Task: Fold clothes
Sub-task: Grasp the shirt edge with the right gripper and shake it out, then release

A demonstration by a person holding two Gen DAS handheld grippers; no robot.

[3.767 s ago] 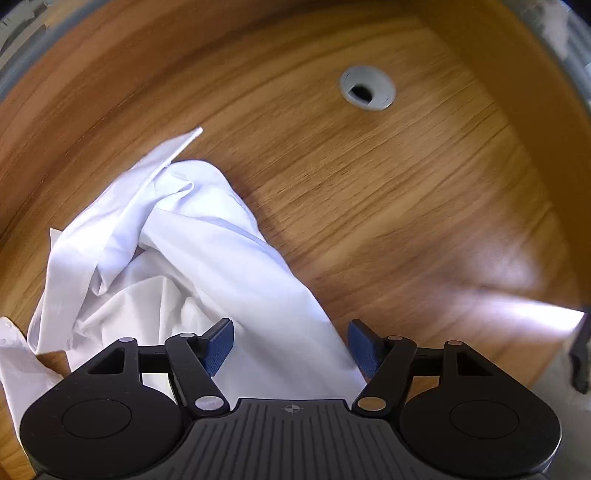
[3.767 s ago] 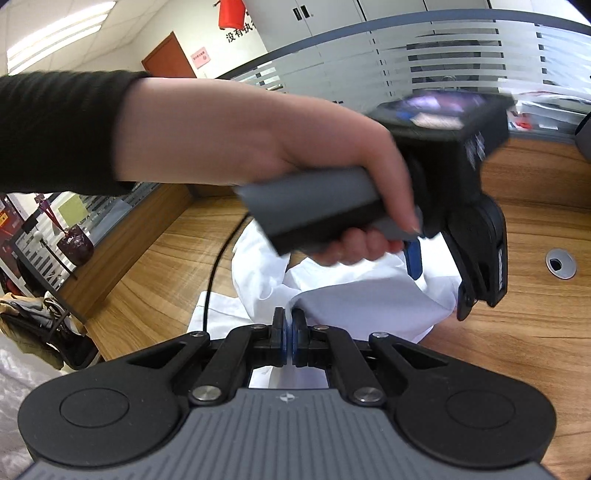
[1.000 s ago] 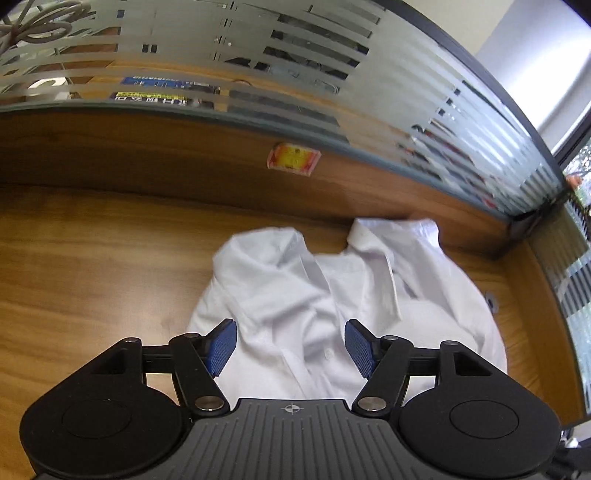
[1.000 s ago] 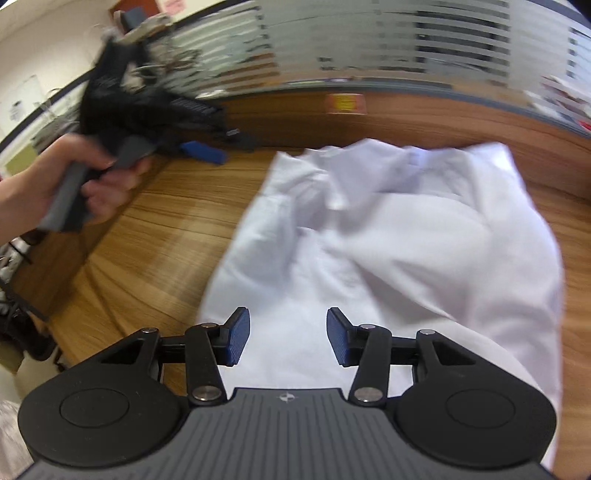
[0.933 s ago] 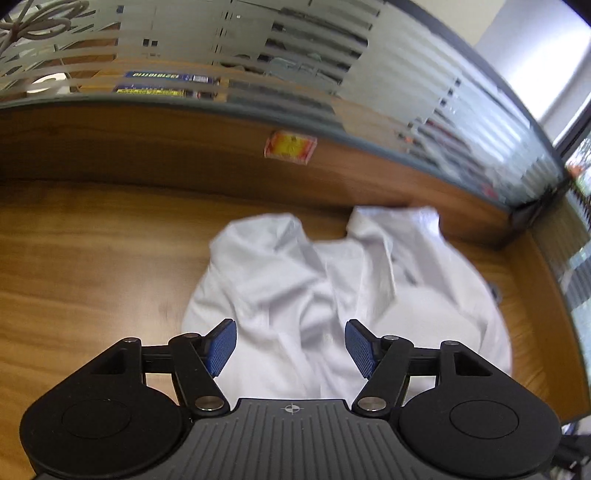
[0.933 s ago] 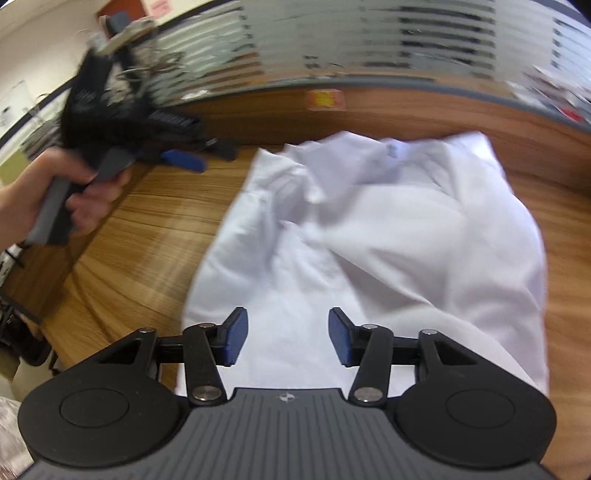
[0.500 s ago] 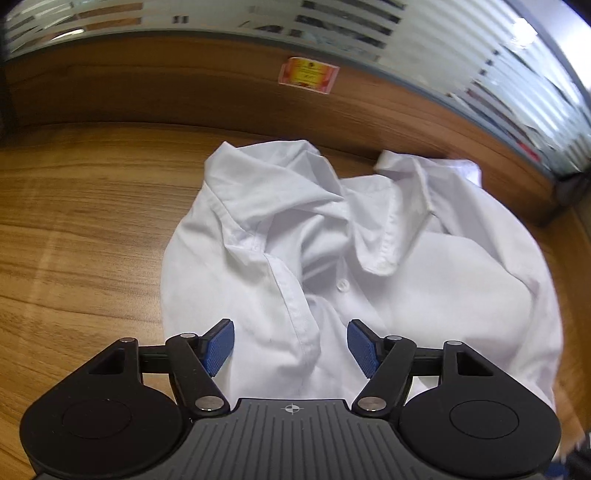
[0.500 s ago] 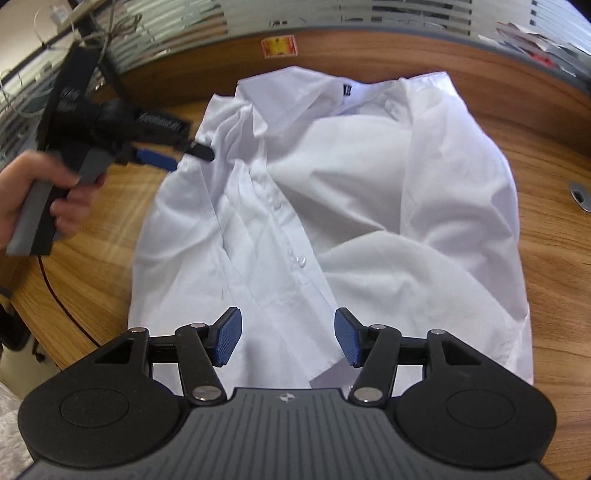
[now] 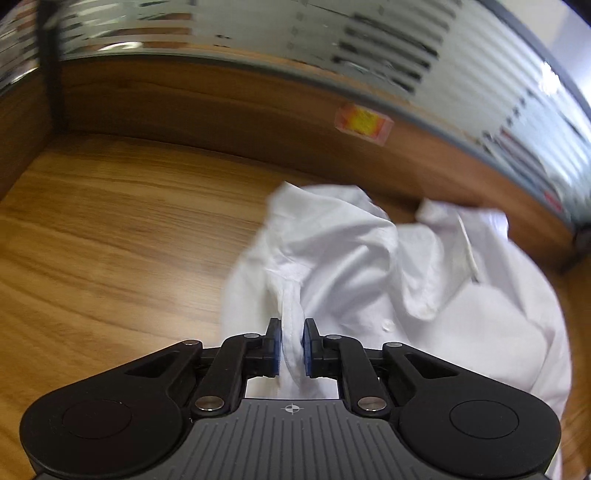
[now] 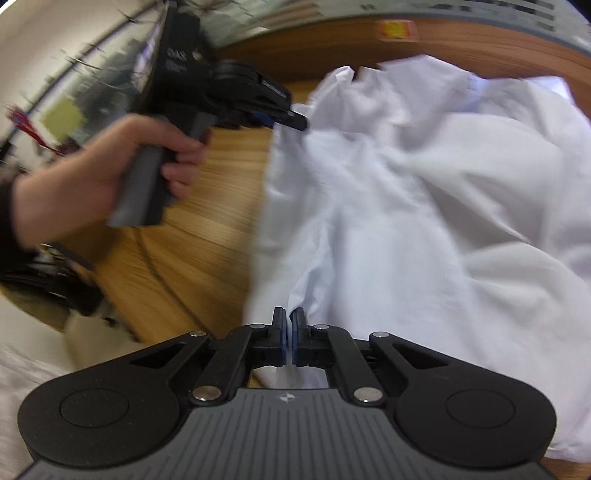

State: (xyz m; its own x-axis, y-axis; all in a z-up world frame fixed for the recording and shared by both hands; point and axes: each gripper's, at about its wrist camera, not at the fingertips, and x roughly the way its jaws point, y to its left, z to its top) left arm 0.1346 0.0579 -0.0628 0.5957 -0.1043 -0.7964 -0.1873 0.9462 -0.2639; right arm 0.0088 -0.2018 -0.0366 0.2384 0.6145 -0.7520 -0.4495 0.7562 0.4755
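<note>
In the left wrist view, the left gripper (image 9: pixel 292 345) is sitting at the bottom centre of the frame, its jaws closing on a bunched fold of the white shirt (image 9: pixel 369 266), which is pinched between the blue pads (image 9: pixel 276 347). The shirt is lying crumpled on the wooden desk (image 9: pixel 122 236), filling the centre and right of the frame, with its collar (image 9: pixel 461 225) showing toward the upper right. A small button (image 9: pixel 388 325) is showing on the cloth just right of the jaws. Behind the desk a wooden partition is running across the upper part of the frame, bearing a yellow and red sticker (image 9: pixel 364 122), with striped glass (image 9: pixel 406 48) above it. The whole view is somewhat blurred.

In the right wrist view, the right gripper (image 10: pixel 289 341) is at the bottom centre, clenched on the near edge of the shirt (image 10: pixel 424 206), a thin layer of cloth running between the nearly touching pads. The shirt is spreading over the centre and right of the frame on the desk (image 10: pixel 192 251). In the upper left, a hand (image 10: pixel 122 173) is holding the left gripper (image 10: pixel 291 120) by its grey handle, and its tip is meeting the shirt's left edge near the top of the cloth. The sticker (image 10: pixel 397 28) is showing at the top of the frame. This view is blurred as well.
</note>
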